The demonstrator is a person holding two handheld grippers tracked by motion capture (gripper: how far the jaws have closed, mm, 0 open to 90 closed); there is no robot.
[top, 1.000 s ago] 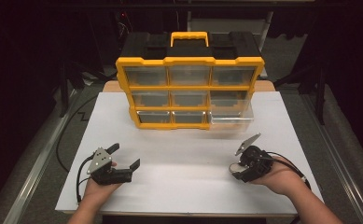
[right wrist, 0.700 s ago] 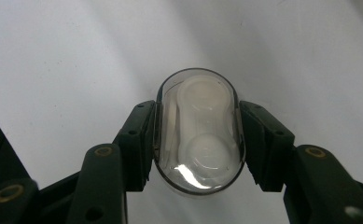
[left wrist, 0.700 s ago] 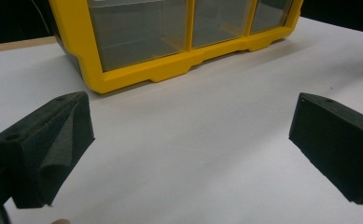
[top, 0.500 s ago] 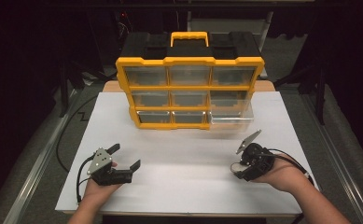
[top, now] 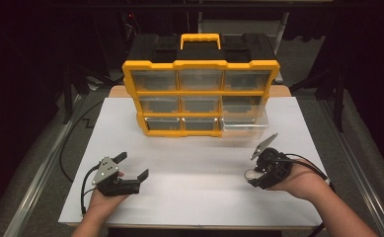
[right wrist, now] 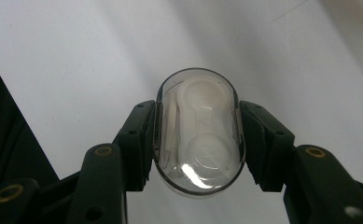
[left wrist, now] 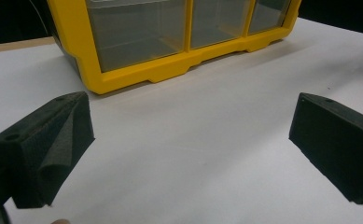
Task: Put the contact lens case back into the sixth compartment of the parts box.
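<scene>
- Clear oval case (right wrist: pixel 198 133), with white round parts inside that look like a contact lens holder, sits clamped between the jaws of our right gripper (right wrist: pixel 198 140); the pads press on its two long sides.
- In the high view our right gripper (top: pixel 264 170) is over the right part of the white table surface (top: pixel 194 187), toward the near edge, with the case (top: pixel 251 174) at its tip, low over the surface.
- Yellow drawer organizer (top: pixel 201 96) stands at the far edge of the surface. Its bottom right drawer (top: pixel 244 121) juts out toward us, already open, and looks empty as far as we can tell.
- We judge the pick-up as done and the drawer as ready; what seems left is carrying the case to that drawer, setting it in, and perhaps pushing the drawer shut.
- Our left gripper (top: pixel 125 173) rests near the left part of the near edge, jaws spread wide with nothing between them; its own view shows bare surface between the two black pads (left wrist: pixel 48 149) and the organizer's lower left corner (left wrist: pixel 137 70) ahead.
</scene>
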